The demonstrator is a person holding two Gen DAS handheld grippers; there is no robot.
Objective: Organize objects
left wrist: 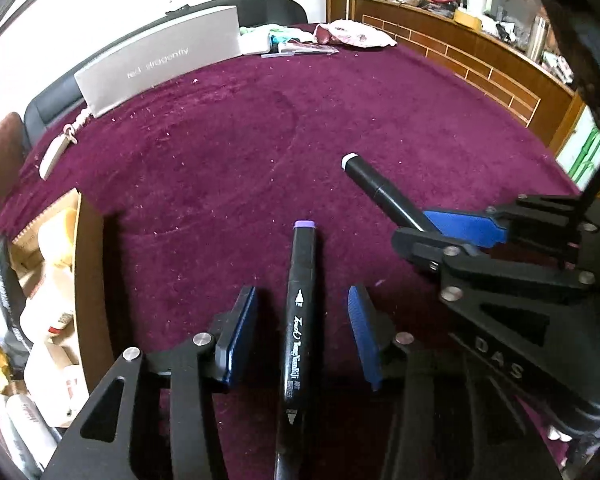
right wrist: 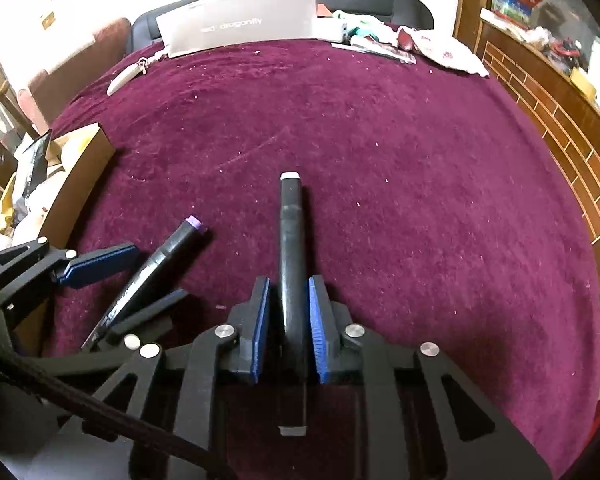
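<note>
A black marker with a purple cap end (left wrist: 300, 304) lies on the maroon cloth between the blue pads of my left gripper (left wrist: 304, 332); the jaws are wide apart and do not touch it. It also shows in the right wrist view (right wrist: 160, 264), with the left gripper (right wrist: 132, 276) around it. My right gripper (right wrist: 287, 320) is shut on a black marker with a white cap end (right wrist: 291, 240), which sticks out forward. In the left wrist view the right gripper (left wrist: 440, 230) holds that marker (left wrist: 380, 190) at the right.
An open cardboard box (left wrist: 88, 280) with bottles and packets stands at the left; it also shows in the right wrist view (right wrist: 84, 168). A grey box (left wrist: 160, 60), papers and a cloth (left wrist: 356, 34) lie at the table's far edge. A wooden cabinet (left wrist: 480, 68) stands at the right.
</note>
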